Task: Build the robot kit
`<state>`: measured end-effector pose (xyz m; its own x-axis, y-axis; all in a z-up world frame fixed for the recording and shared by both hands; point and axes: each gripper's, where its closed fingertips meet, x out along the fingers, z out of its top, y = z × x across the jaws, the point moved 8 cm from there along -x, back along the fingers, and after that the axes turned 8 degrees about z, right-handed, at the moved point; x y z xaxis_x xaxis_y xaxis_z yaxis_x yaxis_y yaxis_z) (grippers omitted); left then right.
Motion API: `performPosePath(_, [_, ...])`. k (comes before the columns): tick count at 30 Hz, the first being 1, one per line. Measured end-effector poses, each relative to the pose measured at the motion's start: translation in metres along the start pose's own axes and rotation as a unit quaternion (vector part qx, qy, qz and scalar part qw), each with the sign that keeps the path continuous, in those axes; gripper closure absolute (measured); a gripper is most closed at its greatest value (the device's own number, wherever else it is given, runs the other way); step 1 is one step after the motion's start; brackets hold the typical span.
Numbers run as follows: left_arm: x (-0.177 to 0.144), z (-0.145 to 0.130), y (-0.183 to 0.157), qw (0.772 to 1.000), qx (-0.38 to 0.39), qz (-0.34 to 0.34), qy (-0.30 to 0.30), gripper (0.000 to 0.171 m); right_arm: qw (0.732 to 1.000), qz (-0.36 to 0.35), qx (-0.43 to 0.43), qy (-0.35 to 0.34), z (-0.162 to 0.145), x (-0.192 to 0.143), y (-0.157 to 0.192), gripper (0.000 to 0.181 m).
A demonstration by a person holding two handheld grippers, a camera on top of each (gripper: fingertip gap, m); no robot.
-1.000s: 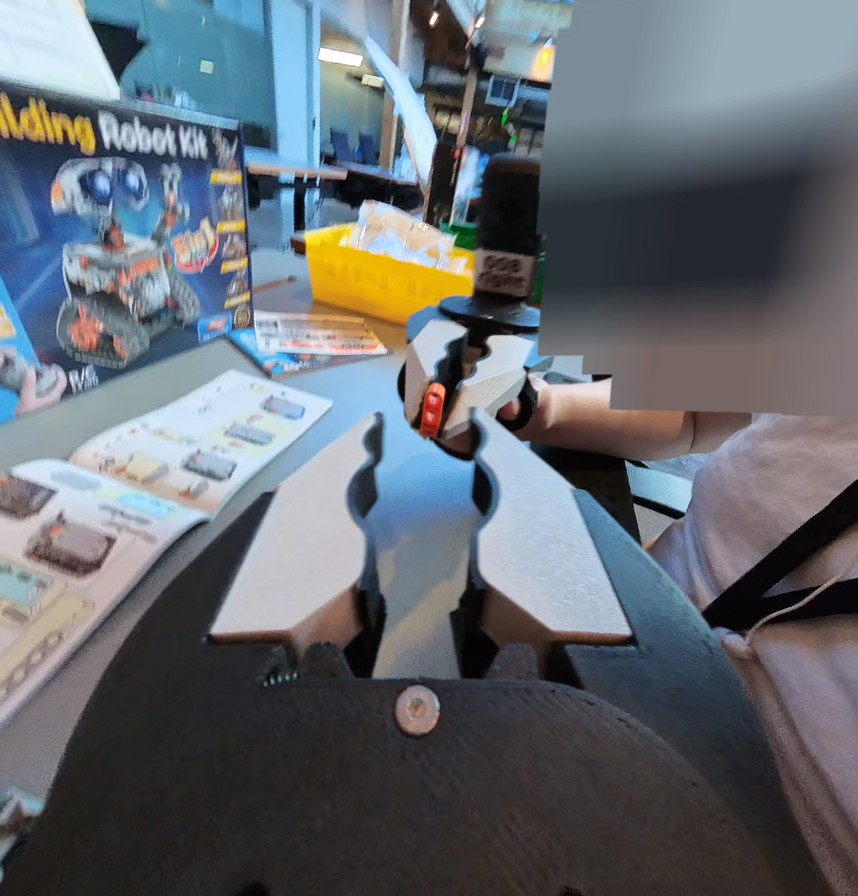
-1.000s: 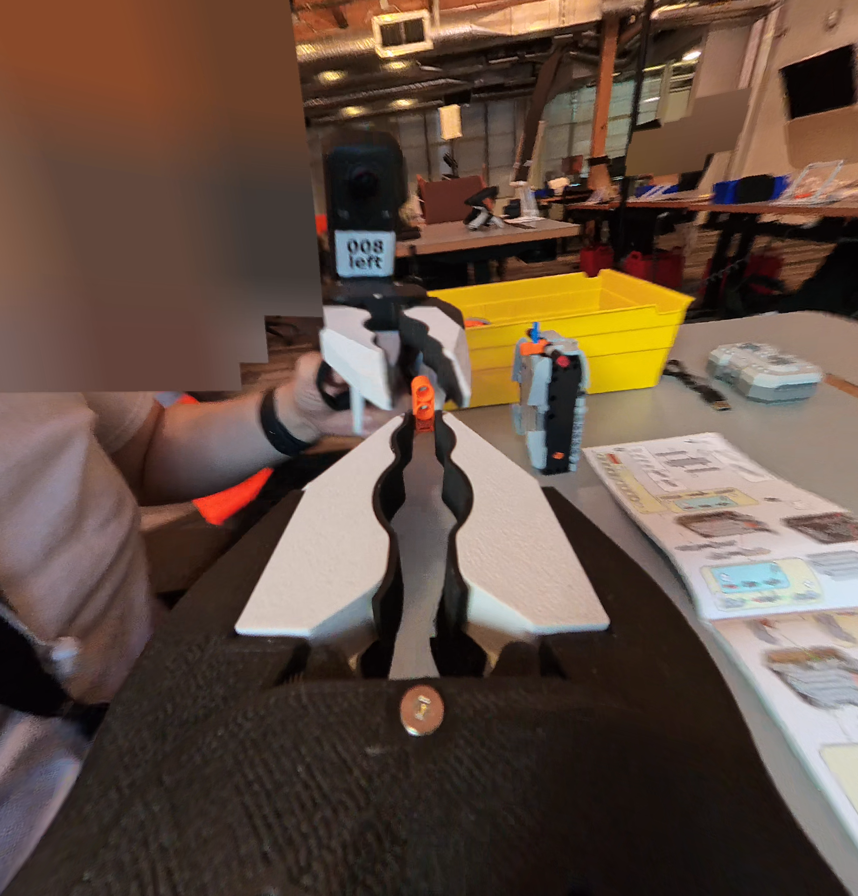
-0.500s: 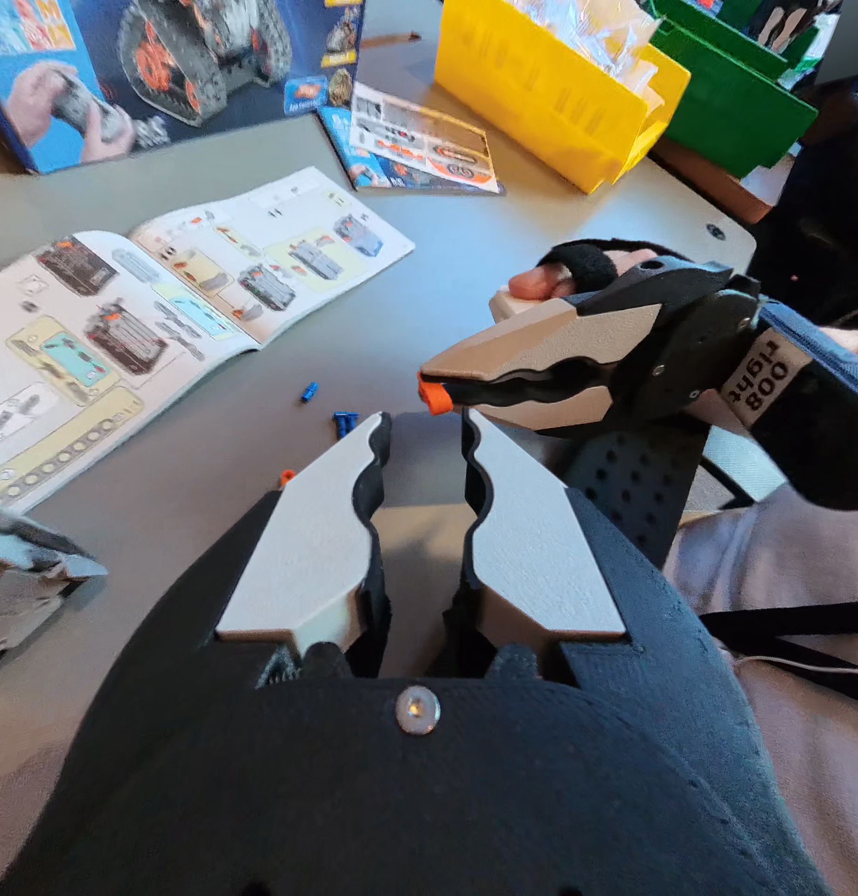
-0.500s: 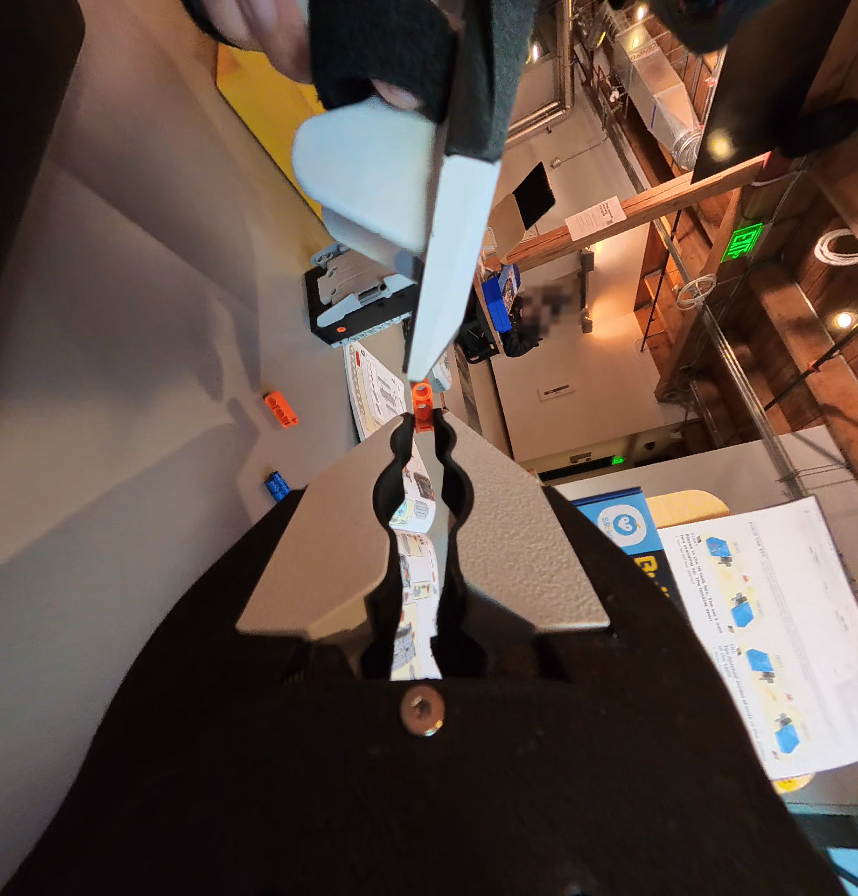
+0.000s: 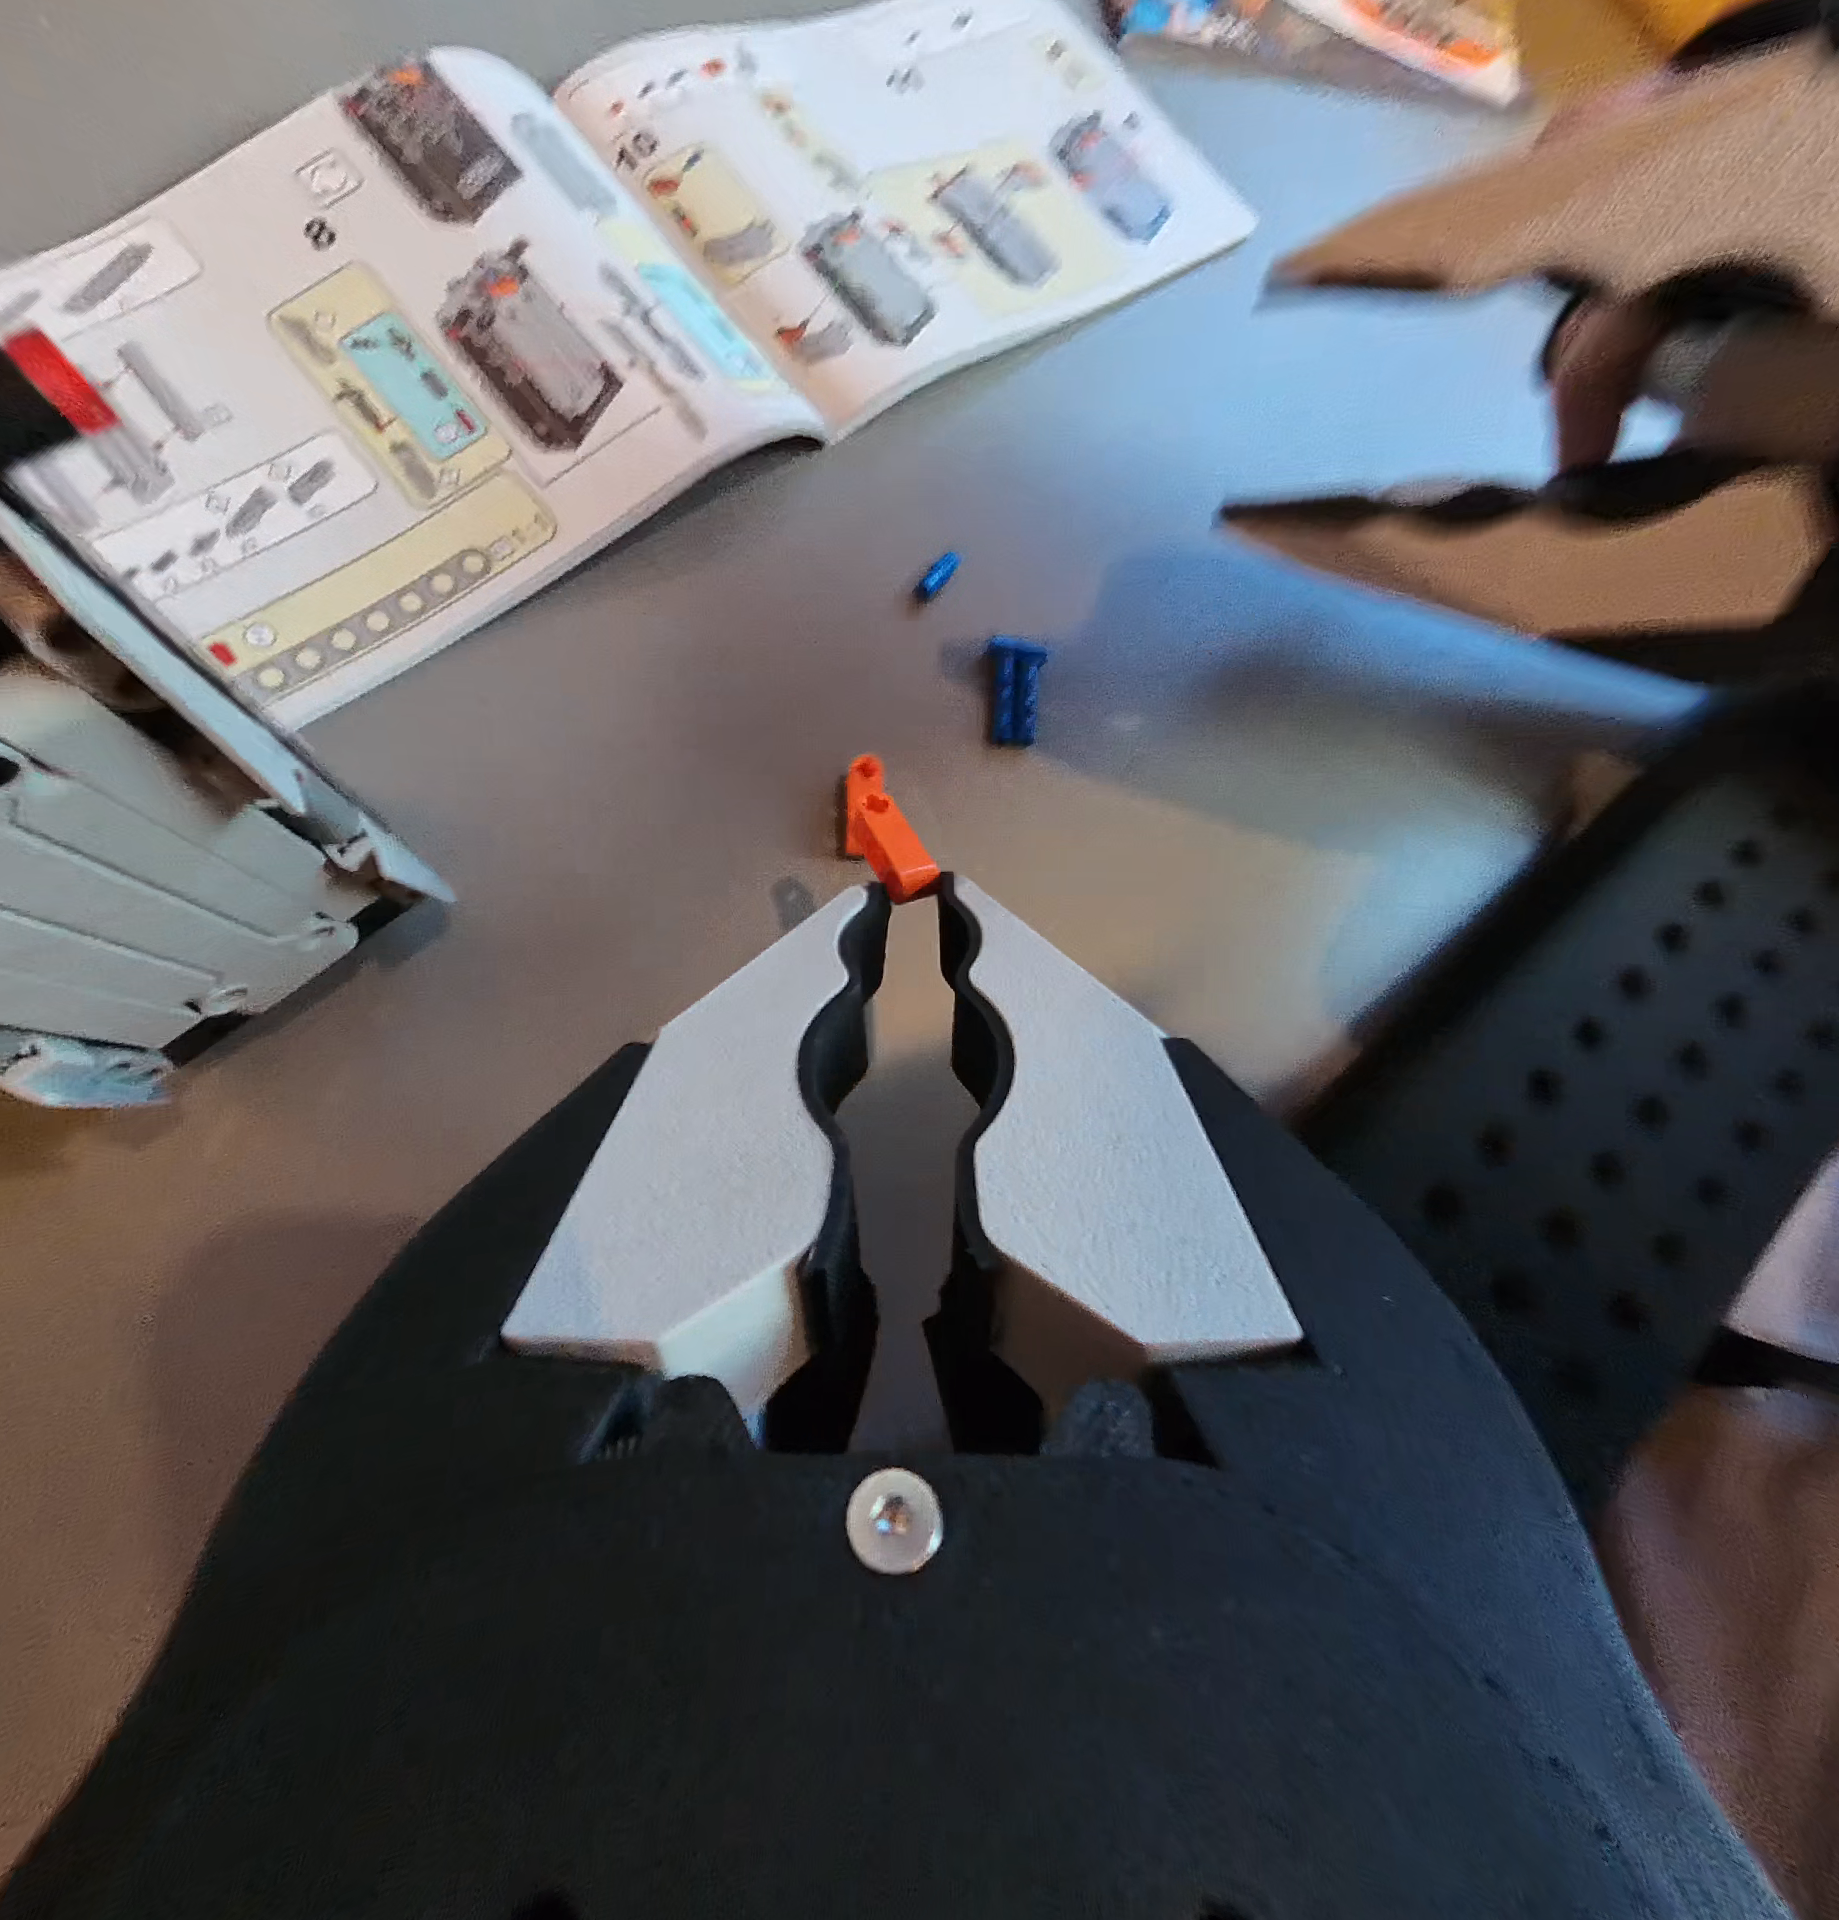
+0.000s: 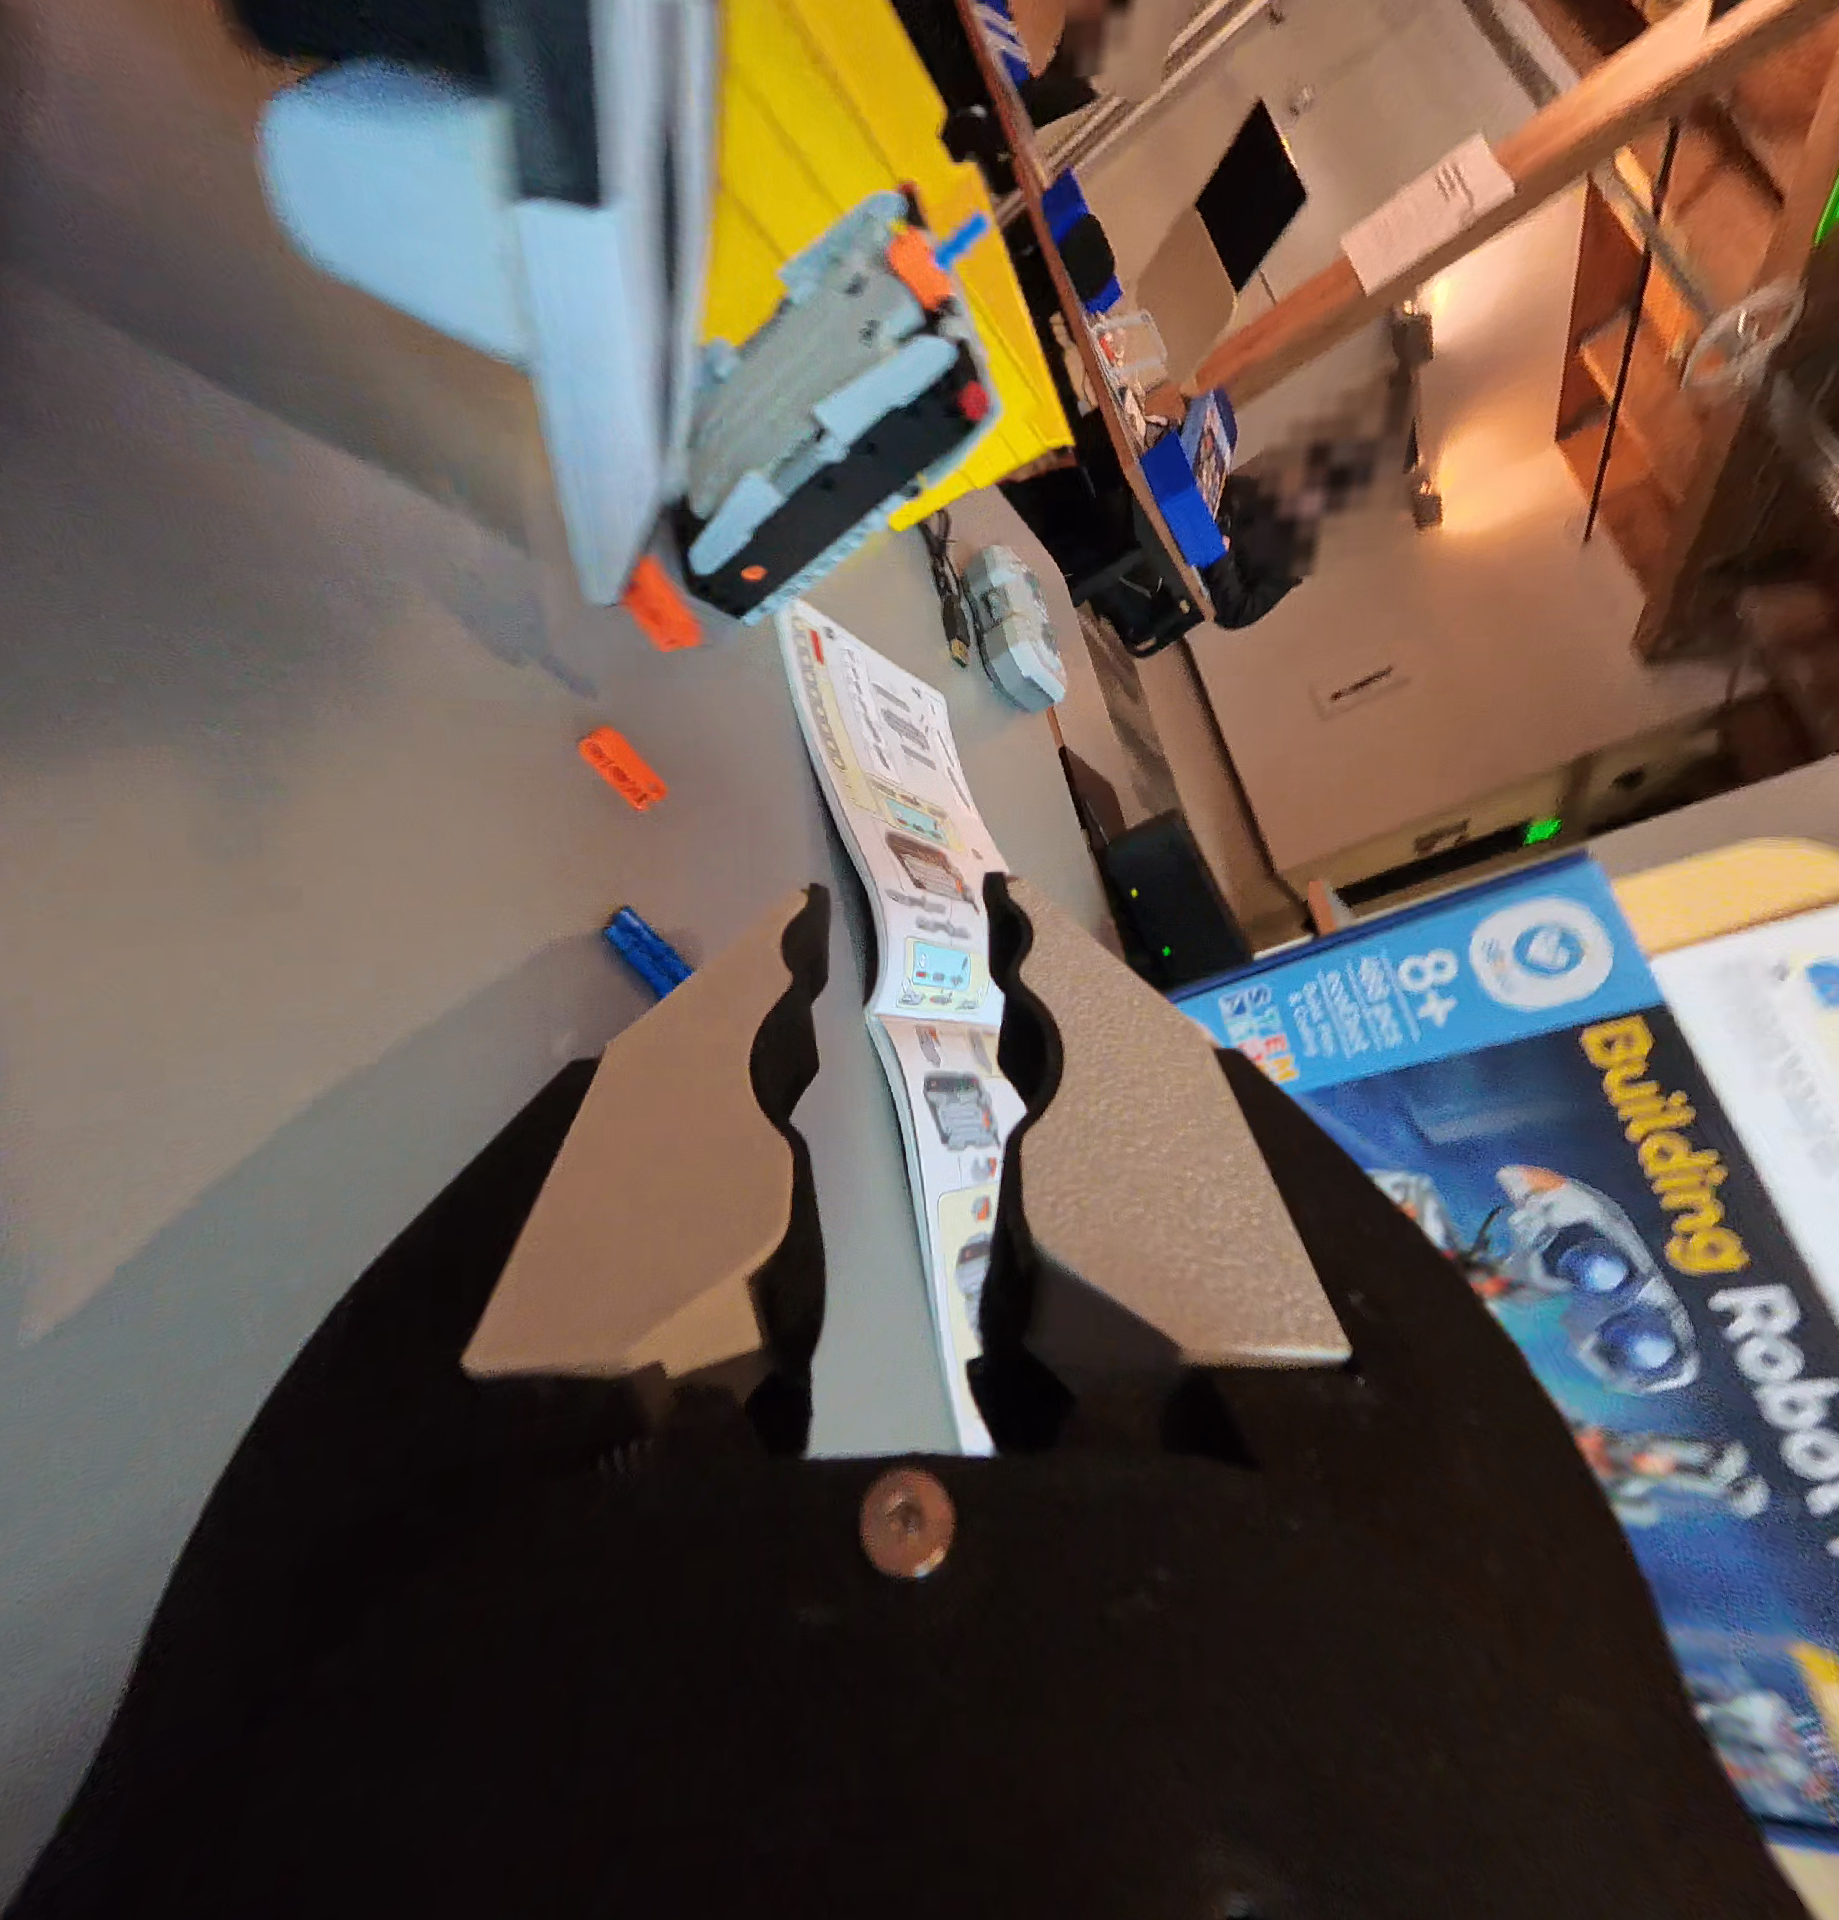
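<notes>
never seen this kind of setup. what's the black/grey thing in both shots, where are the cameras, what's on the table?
There is no robot here. A person holds a two-finger tool in each hand, and a wide-angle camera on each looks forward along its fingers. The left wrist view shows the left tool shut on a small orange piece just above the grey table. The right wrist view, rolled sideways, shows the right tool open and empty. On the table lie an open instruction booklet, blue pieces, another orange piece, a grey and black block assembly, a yellow bin and the kit box.
</notes>
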<state>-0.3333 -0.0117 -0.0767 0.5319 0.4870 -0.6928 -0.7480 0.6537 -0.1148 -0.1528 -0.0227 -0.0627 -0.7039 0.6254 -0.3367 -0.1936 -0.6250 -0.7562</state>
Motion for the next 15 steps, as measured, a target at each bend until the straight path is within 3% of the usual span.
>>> performPosePath(3, [0.014, -0.008, 0.004, 0.999, 0.025, 0.039, 0.026, 0.164, 0.998, -0.005, 0.066, -0.01, -0.012, -0.006, -0.015, 0.153])
performPosePath(6, [0.026, -0.011, 0.01, 0.996, 0.045, 0.068, 0.047, 0.163, 0.997, -0.018, 0.076, -0.001, -0.02, -0.011, -0.022, 0.153])
performPosePath(15, [0.034, -0.004, 0.008, 0.998, 0.014, 0.029, 0.045, 0.163, 0.997, -0.007, 0.08, -0.005, -0.023, -0.014, -0.023, 0.155])
